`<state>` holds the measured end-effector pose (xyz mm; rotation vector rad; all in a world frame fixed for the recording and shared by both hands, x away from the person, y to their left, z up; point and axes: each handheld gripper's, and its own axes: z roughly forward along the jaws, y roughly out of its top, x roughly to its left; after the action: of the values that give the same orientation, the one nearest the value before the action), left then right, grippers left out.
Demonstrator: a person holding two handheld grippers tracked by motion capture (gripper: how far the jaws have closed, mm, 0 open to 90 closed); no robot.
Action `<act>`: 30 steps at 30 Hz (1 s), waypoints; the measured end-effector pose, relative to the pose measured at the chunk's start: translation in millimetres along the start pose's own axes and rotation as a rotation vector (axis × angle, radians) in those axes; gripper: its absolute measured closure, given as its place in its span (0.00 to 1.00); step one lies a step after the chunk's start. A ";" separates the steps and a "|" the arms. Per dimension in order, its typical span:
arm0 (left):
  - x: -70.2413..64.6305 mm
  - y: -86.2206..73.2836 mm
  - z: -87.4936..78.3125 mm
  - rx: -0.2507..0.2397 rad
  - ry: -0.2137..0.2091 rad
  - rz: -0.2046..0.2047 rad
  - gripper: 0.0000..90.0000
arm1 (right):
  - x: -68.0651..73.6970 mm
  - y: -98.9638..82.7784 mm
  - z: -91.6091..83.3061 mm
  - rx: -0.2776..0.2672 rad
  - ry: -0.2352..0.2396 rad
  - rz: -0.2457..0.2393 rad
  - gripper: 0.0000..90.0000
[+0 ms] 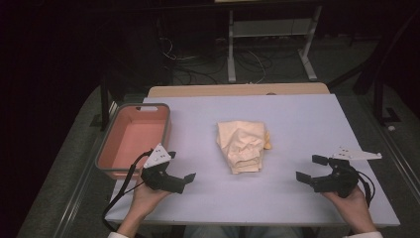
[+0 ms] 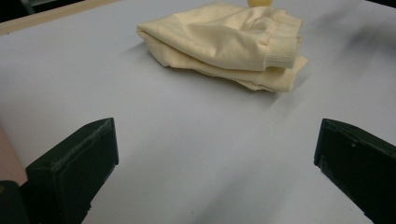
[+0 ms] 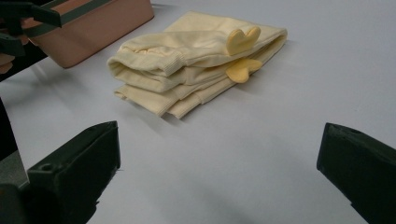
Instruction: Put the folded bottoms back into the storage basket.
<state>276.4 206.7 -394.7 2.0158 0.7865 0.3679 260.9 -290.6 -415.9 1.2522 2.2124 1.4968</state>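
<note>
a folded pale yellow garment (image 1: 241,146) lay near the middle of the table (image 1: 297,119), a pale lilac-grey surface with a strip of bare wood along its far edge. the garment was folded into a thick, slightly rumpled bundle, its ribbed cuffs stacked along one side. two small deeper-yellow pieces (image 3: 242,55) stuck out at one edge of the bundle; in the high view they showed as a small bump on its right side.

the left gripper (image 1: 179,177) was held low over the near left part of the table, pointing toward the garment, its grey three-cornered plate on top. its jaws stood wide apart with nothing between them; in the left gripper view the two black jaws rose at either bottom corner, bare table between them and the garment well ahead of them. the right gripper (image 1: 310,169) sat over the near right part of the table, also aimed inward at the garment. its jaws, too, were spread wide and held nothing, and the garment lay well apart from them.

a salmon-pink bin (image 1: 133,139) with a grey rim stood at the left edge of the table, just behind the left gripper and apart from the garment. in the right gripper view its corner appeared at the top left, beyond the bundle.

each gripper was held in a hand coming in from the near edge, with a black cable trailing from it.
</note>
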 end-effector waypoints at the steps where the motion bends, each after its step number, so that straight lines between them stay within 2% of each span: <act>1: -0.1 0.1 -0.1 0.001 0.000 0.000 0.00 | -0.1 -0.1 0.0 0.000 -0.001 0.000 0.00; 24: -1.2 0.9 -1.6 0.001 -0.001 -0.001 0.00 | 2.8 -0.9 -0.4 0.028 -0.004 -0.002 0.00; 30: -2.1 5.2 -3.1 -0.001 -0.004 0.003 0.00 | 4.7 0.9 -5.5 0.040 -0.014 -0.003 0.00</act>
<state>275.2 205.4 -388.6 2.0163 0.7813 0.3660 255.4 -290.8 -411.2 1.2658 2.2453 1.4454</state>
